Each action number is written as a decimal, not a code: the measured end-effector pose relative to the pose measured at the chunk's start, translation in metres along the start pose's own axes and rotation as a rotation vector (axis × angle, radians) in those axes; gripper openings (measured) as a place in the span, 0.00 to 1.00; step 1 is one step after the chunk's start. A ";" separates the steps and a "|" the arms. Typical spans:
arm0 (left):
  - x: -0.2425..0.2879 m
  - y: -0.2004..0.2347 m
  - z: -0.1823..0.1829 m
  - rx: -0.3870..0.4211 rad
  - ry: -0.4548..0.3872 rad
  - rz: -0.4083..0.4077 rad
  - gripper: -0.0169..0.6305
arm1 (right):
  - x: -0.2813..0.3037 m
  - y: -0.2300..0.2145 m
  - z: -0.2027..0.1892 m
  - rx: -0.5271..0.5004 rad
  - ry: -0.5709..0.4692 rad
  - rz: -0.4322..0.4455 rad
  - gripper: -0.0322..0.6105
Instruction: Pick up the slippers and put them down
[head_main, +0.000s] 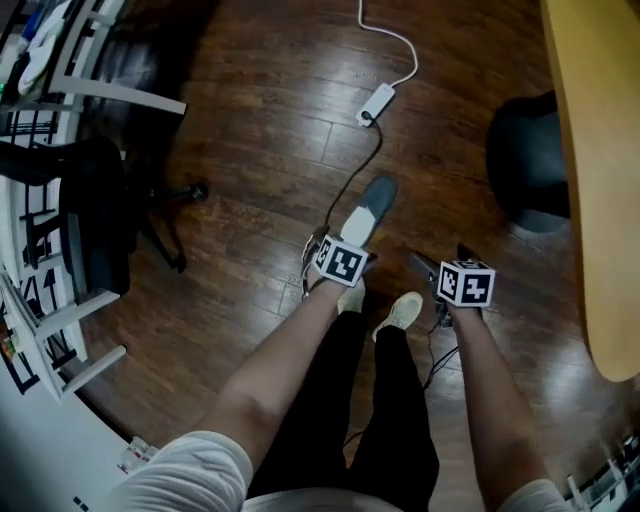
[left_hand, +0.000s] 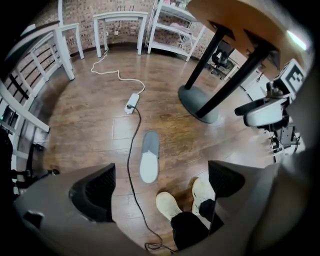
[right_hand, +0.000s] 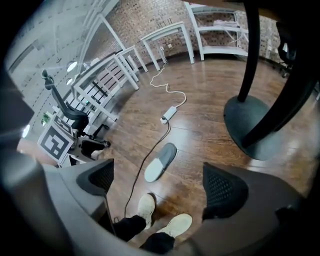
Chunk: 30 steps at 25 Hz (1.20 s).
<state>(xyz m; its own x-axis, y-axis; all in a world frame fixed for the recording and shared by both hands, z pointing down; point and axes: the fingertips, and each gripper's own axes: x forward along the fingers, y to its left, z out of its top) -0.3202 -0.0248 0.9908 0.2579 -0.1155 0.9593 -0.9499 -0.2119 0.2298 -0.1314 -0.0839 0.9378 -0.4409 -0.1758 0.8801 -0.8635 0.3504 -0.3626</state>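
slipper (head_main: 368, 212) lay flat on the floor (head_main: 250, 120)
left gripper (left_hand: 160, 185) and right gripper (right_hand: 160, 186) gaped wide, holding nothing; i feared a grab would snag the cable (head_main: 345, 185) just left of it.

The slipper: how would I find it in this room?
Start at the round dark table base on the wooden floor. Left of it, beside the black cable, lies the slipper. It is grey with a white insole, unlike the person's cream shoes.
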 end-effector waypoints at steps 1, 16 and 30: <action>-0.031 -0.005 0.000 0.001 -0.005 -0.001 0.91 | -0.028 0.014 0.002 -0.001 -0.008 -0.003 0.94; -0.476 -0.224 0.043 0.303 -0.377 -0.186 0.90 | -0.563 0.114 -0.021 0.137 -0.530 -0.103 0.86; -0.549 -0.479 0.019 0.396 -0.515 -0.236 0.90 | -0.780 -0.011 -0.174 0.199 -0.696 -0.228 0.89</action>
<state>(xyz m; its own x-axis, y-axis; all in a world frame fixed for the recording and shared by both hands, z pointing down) -0.0035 0.1216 0.3504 0.5939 -0.4480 0.6683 -0.7471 -0.6153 0.2514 0.2647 0.2093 0.3083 -0.2421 -0.7870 0.5675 -0.9505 0.0749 -0.3015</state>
